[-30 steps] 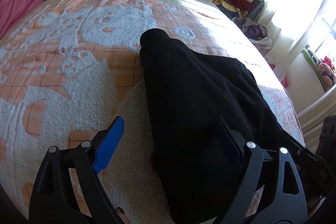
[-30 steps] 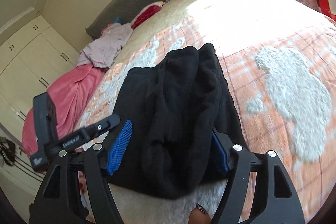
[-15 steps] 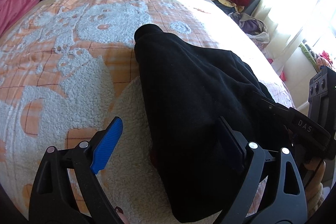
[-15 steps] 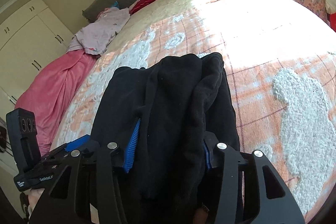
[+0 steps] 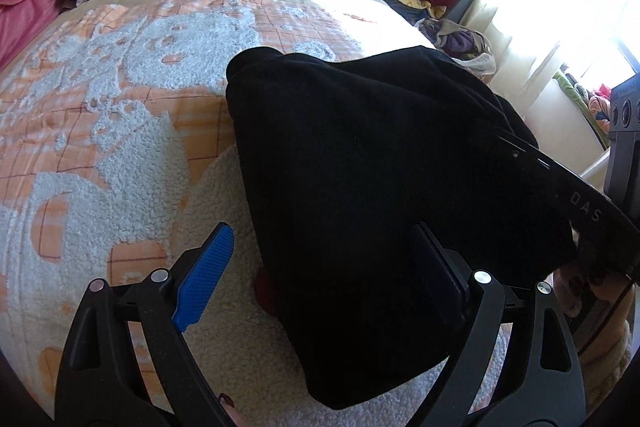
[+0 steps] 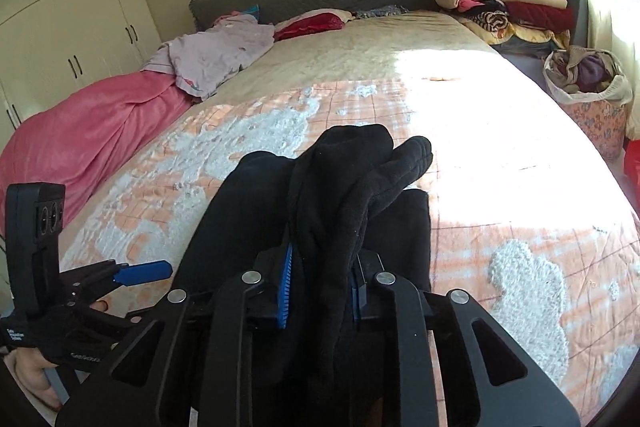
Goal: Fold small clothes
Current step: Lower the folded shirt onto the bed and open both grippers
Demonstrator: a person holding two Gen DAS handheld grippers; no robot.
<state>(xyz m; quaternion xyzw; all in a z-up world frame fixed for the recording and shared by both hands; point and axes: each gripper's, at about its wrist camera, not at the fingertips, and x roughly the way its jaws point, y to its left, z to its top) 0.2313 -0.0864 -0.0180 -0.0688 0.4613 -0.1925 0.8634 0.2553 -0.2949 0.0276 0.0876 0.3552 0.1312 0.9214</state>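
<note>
- Here my right gripper (image 6: 320, 283) had just been closing, and its blue pads pinched a bunched fold of the black fleece garment (image 6: 348, 187), lifting that part off the bed.
- The rest of the garment lay on the orange-and-white blanket (image 5: 100, 131).
- My left gripper (image 5: 320, 275) stood wide apart, straddling the garment's near edge without gripping.

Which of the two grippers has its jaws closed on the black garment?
The right gripper: its blue pads pinch a bunched fold of the black garment. The left gripper stands wide open, gripping nothing.
</note>
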